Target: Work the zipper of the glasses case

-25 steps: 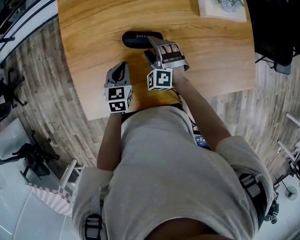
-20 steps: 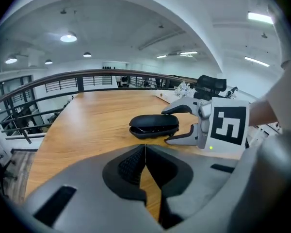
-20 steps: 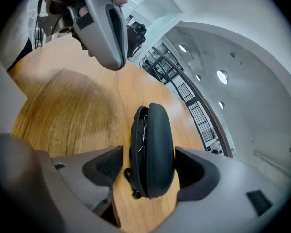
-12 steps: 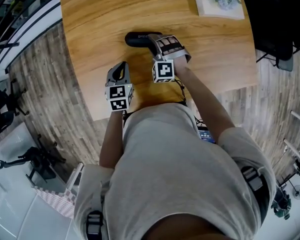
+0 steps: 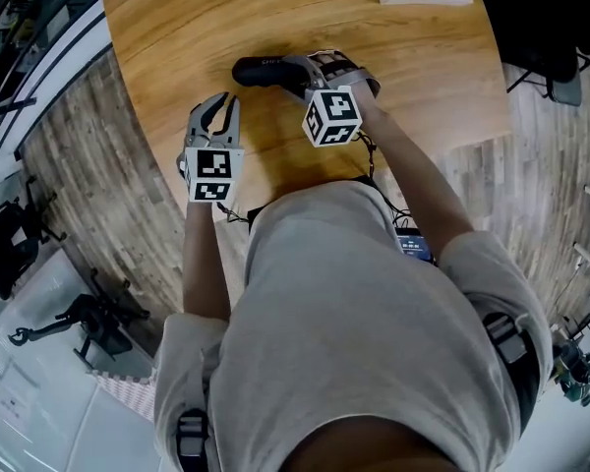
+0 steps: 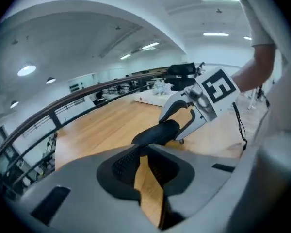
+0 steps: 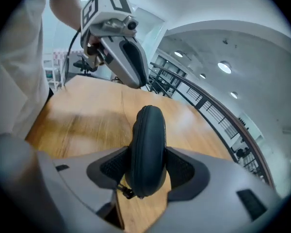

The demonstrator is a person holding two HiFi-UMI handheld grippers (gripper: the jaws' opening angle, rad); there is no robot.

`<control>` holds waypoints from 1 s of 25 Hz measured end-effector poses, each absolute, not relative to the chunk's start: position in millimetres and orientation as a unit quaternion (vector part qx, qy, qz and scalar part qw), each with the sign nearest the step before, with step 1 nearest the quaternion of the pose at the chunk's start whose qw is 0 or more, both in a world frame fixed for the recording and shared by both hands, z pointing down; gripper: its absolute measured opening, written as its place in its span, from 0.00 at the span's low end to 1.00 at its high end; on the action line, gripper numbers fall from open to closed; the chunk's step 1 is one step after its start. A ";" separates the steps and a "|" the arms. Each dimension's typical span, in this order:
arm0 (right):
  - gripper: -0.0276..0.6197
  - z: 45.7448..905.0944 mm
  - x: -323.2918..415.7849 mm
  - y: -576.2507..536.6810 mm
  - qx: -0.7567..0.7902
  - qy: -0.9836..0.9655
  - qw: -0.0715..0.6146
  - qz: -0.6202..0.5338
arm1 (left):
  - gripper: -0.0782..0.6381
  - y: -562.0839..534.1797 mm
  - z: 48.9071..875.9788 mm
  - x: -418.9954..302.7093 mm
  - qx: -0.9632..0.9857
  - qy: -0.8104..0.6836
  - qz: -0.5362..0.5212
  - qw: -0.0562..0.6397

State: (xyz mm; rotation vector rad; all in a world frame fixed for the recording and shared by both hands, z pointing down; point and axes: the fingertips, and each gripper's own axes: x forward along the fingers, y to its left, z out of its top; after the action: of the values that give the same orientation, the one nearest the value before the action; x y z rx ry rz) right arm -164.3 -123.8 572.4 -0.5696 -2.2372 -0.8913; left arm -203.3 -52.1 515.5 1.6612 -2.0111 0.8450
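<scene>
Since everything's happening on the big wooden table point(image 5: 177, 28), I'll start there. The black glasses case point(image 5: 261, 70) is out toward the far middle of it, turned up on its edge. I can't tell whether its far end rests on the wood or is lifted off.

My guess is this is one of those semi-hard shells. It should be light and stiff enough to take a squeeze across its flat faces, but smooth and rounded, so it could twist or slide out under a sideways tug. Holding it across the faces near one end looks like the sane spot.

That's pretty much what the right gripper point(image 5: 310, 72) is doing. It's angled down at the table, its jaws have just been closing, and both pads now sit snug against the case's sides with the zip seam point(image 7: 138, 125) facing back at it.

The left gripper point(image 5: 219, 106) hovers just beside the case's other end, near the table's left edge. It's also tipped down, with its jaws pinched together on nothing.

The zipper pull point(image 7: 122, 192) dangles at the case's near end, low between the right jaws. It's tiny and floppy, so it'll need a careful fingertip pinch.
</scene>
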 end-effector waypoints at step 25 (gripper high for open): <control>0.45 550.0 -116.2 -94.2 -0.312 -0.879 0.320 -0.164 | 0.53 -98.1 581.2 -125.7 0.693 -0.478 0.537 0.059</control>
State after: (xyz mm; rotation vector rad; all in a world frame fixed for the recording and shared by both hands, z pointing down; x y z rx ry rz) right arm -116.2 -94.2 550.0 -0.8211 -2.3118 -0.4319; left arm -125.7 -98.1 581.2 2.0985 -1.4466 1.6277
